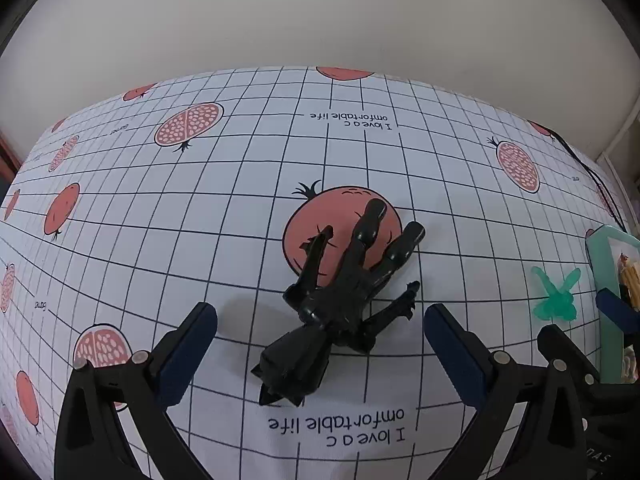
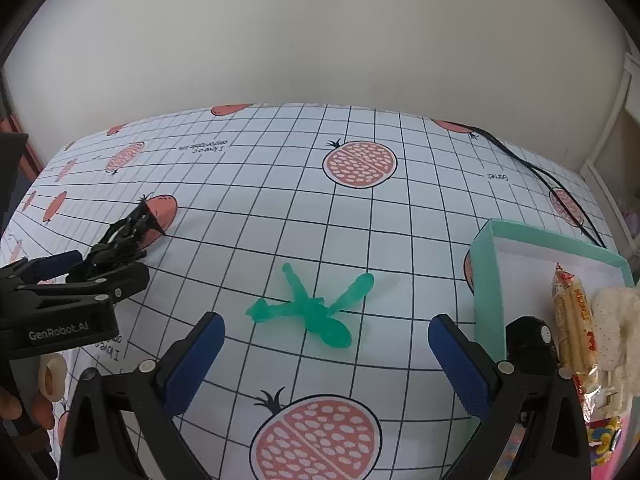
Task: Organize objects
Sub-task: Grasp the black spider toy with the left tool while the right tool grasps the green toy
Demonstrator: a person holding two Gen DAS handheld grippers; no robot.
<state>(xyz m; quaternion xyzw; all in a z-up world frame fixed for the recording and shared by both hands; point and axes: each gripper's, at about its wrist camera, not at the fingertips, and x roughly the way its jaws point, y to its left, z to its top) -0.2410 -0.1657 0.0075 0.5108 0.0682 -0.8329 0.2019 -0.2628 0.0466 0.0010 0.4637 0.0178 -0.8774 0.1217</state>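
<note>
Both pairs of jaws stand wide apart, gripping nothing. We hold the left gripper [image 1: 320, 344] low over the bench [image 1: 160, 220], which wears a white grid cloth printed with pomegranates. Between its blue-padded jaws, reaching ahead of them, lies a black toy figure [image 1: 340, 304], limbs spread, flat on the cloth and partly over a printed red fruit. We cannot tell whether either pad touches it; both seem to stand clear.

Our right gripper [image 2: 326, 344] hovers over a translucent green toy figure [image 2: 308, 308], which lies flat on the cloth just ahead of the open jaws, roughly centred between them and touched by neither. To the right of the right jaw sits a shallow teal-rimmed box [image 2: 486, 280] with a white floor. Inside it, at the near right, rest a wrapped snack packet [image 2: 576, 320] and a pale, fuzzy item [image 2: 616, 320] beside it. A dark cable [image 2: 540, 172] runs across the cloth beyond the box.
</note>
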